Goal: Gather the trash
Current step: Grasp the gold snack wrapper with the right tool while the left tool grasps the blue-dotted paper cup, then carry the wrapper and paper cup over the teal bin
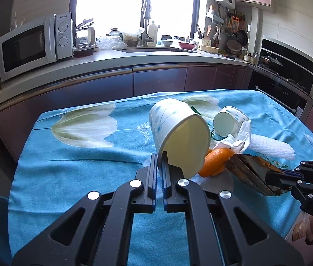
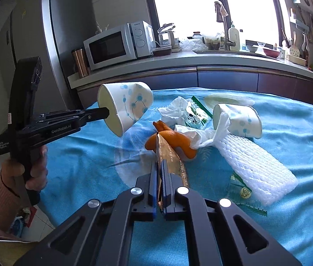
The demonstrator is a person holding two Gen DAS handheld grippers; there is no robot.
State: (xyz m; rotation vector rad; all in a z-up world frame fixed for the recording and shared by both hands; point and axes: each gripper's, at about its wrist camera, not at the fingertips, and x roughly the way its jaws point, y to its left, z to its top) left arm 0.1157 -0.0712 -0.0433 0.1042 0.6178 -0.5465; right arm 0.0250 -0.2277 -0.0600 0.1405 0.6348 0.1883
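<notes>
My left gripper (image 1: 159,156) is shut on the rim of a white paper cup with blue dots (image 1: 178,133). The cup hangs tilted above the blue tablecloth (image 1: 79,168). From the right wrist view the same cup (image 2: 130,106) is pinched by the left gripper (image 2: 106,112). My right gripper (image 2: 160,166) is shut on a gold-brown wrapper (image 2: 169,153), which lies over an orange peel (image 2: 176,141). Beyond it lie a second paper cup (image 2: 240,119) on its side, crumpled tissue (image 2: 203,137), a white foam net (image 2: 256,173) and a green wrapper (image 2: 196,113).
Another green wrapper (image 2: 245,192) lies near the table's front right. A person's hand (image 2: 34,173) holds the left gripper's handle. Behind the table runs a kitchen counter (image 1: 134,55) with a microwave (image 1: 34,44); a fridge (image 2: 56,33) stands at the left and an oven (image 1: 285,82) at the right.
</notes>
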